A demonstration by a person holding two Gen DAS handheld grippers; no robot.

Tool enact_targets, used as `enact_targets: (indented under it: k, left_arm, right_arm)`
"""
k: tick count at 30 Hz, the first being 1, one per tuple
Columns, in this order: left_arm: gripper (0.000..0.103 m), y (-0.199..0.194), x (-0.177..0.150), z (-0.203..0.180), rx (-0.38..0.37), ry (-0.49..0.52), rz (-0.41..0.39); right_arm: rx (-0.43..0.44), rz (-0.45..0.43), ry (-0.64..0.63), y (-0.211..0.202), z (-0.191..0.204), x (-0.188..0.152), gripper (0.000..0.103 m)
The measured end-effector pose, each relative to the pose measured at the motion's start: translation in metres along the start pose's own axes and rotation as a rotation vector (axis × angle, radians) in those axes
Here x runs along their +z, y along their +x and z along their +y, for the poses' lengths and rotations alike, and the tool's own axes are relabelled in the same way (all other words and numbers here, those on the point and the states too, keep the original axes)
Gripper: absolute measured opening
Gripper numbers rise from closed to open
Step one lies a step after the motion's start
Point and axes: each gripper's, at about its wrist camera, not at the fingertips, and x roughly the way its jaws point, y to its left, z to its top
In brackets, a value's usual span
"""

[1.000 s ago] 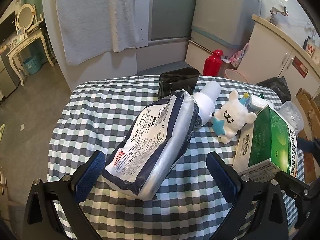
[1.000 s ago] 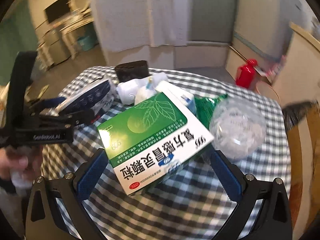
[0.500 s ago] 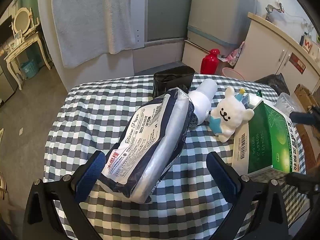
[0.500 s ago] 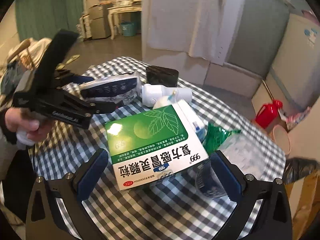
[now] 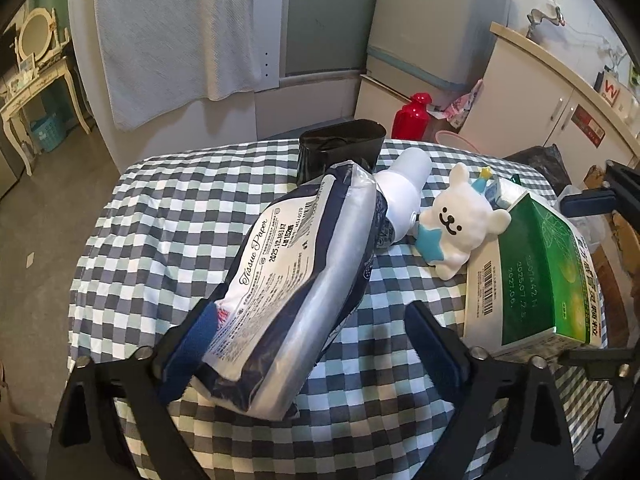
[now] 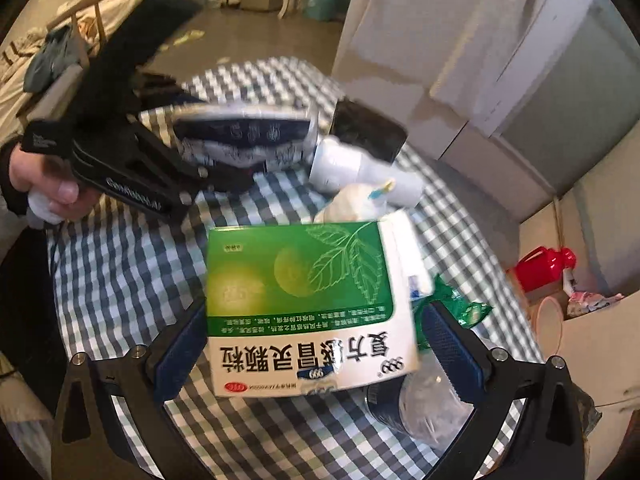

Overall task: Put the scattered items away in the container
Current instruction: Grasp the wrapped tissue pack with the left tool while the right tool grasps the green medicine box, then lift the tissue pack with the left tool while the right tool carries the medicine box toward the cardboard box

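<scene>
Left tongs [image 5: 316, 344] stand apart around the tissue pack [image 5: 296, 292]; right tongs [image 6: 316, 344] straddle the green box [image 6: 308, 304], grip unclear; the box hides most of the bear [image 6: 352, 204].

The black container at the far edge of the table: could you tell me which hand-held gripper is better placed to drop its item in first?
Probably the left hand-held gripper: its tissue pack already points at the black container, whose opening lies just beyond.

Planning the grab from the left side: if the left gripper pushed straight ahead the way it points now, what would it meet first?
The tissue pack, already lying between the left gripper's open fingers; the black container appears farther along, though depth is unclear.
</scene>
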Motion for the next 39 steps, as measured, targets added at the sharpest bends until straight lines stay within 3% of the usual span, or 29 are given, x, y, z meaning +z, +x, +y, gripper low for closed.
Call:
enact_targets:
  k: [3, 8, 11, 14, 19, 29, 39]
  left_arm:
    - [0.084, 0.002, 0.0, 0.001, 0.01, -0.001, 0.0]
    - [0.06, 0.002, 0.0, 0.003, 0.032, -0.008, -0.005]
    - [0.054, 0.001, 0.001, 0.005, 0.032, -0.019, -0.009]
    - [0.048, 0.0, 0.002, 0.007, 0.039, -0.027, -0.012]
    - [0.046, -0.003, 0.003, 0.009, 0.043, -0.043, -0.012]
    - [0.028, -0.014, 0.002, 0.005, 0.043, -0.049, -0.021]
    - [0.026, -0.052, 0.006, -0.016, 0.085, -0.044, -0.082]
  right_arm:
    - [0.001, 0.014, -0.003, 0.008, 0.0, -0.001, 0.103]
    - [0.048, -0.039, 0.114, 0.003, -0.012, -0.001, 0.101]
    - [0.078, -0.055, 0.169, -0.002, -0.017, -0.003, 0.097]
    - [0.046, -0.039, 0.167, -0.001, -0.009, -0.001, 0.097]
    - [0.0, -0.049, 0.21, -0.001, -0.001, -0.002, 0.096]
    - [-0.05, -0.117, 0.324, -0.013, 0.001, -0.018, 0.095]
    - [-0.094, -0.248, 0.428, -0.055, 0.006, -0.038, 0.095]
